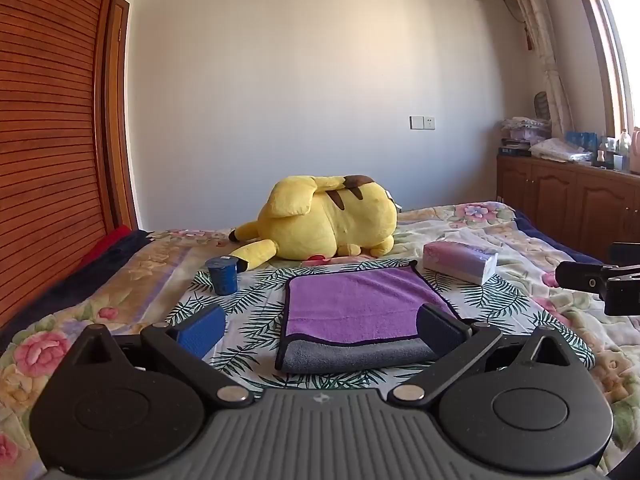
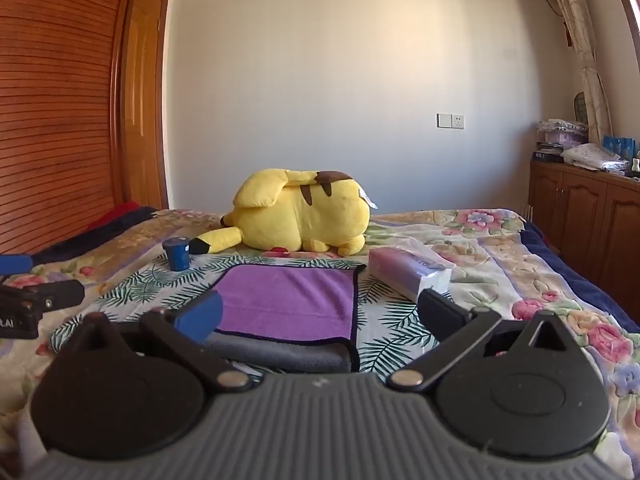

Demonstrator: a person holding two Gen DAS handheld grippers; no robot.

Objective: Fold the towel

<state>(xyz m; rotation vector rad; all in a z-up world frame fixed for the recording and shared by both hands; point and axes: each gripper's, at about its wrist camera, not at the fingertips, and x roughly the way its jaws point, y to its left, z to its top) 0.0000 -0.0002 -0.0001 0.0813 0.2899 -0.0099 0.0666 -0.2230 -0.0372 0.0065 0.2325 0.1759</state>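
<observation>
A purple towel [image 1: 360, 304] with a dark hem lies folded on the bed, its grey underside showing as a strip along the near edge. It also shows in the right wrist view [image 2: 288, 304]. My left gripper [image 1: 320, 330] is open and empty, held just in front of the towel's near edge. My right gripper [image 2: 320, 318] is open and empty, also near that edge, with the towel's right corner between its fingers. Each gripper shows at the edge of the other's view, the right one [image 1: 600, 284] and the left one [image 2: 36, 300].
A yellow plush toy [image 1: 320, 220] lies behind the towel. A dark blue cup [image 1: 223, 276] stands at the towel's far left. A tissue pack [image 1: 460, 260] lies at its far right. A wooden wardrobe [image 1: 48, 140] is left, a cabinet [image 1: 568, 196] right.
</observation>
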